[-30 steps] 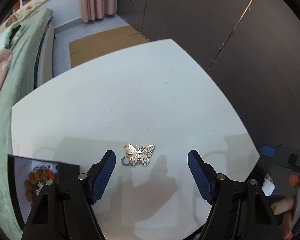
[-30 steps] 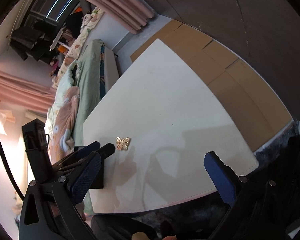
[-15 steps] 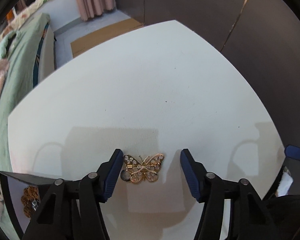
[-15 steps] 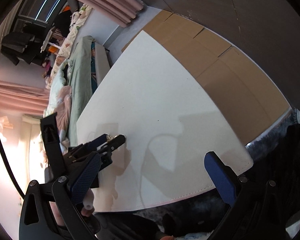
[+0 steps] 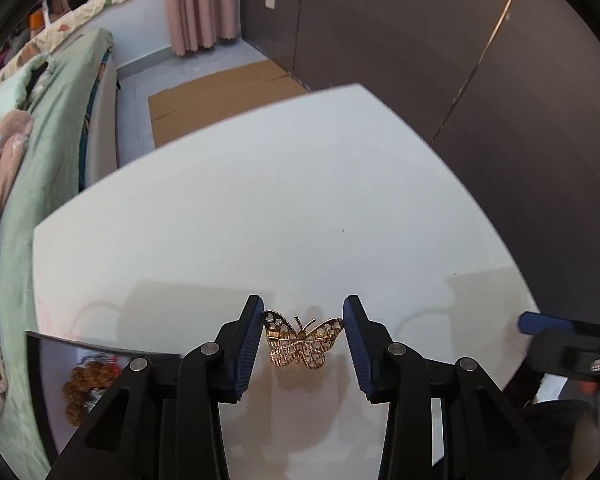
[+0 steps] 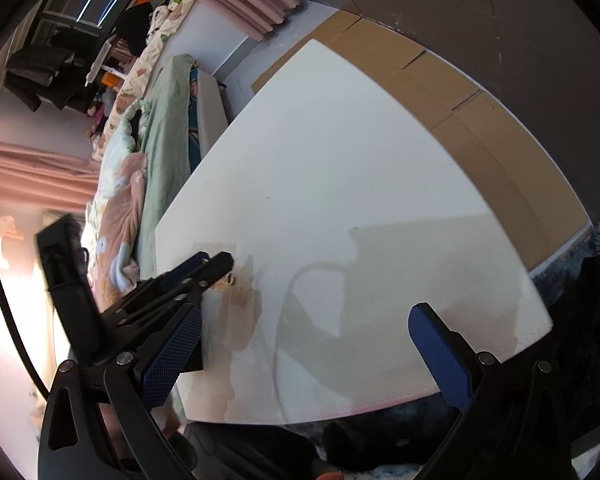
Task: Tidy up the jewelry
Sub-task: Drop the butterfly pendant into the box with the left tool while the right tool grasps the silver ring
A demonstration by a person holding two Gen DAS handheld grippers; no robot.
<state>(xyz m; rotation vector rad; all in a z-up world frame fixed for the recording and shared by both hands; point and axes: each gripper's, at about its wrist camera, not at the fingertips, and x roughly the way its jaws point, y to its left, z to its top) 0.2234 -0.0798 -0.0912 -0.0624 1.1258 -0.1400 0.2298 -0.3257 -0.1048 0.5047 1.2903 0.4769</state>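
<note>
We are holding the left gripper [image 5: 303,336] low over the white table [image 5: 284,216], its blue pads narrowed against the wingtips of a gold butterfly brooch [image 5: 302,339], which is showing its pin side and looks pinched, though we cannot tell if it is lifted. The left wrist view is also showing an open jewelry box [image 5: 96,372] at eight o'clock with a cluster of gold-brown beads [image 5: 85,384] inside. The right wrist view is hiding that box; there the left gripper [image 6: 220,268] sits at nine o'clock, the brooch [image 6: 229,280] barely visible, and our right gripper [image 6: 304,344] is hovering spread wide, empty.
</note>
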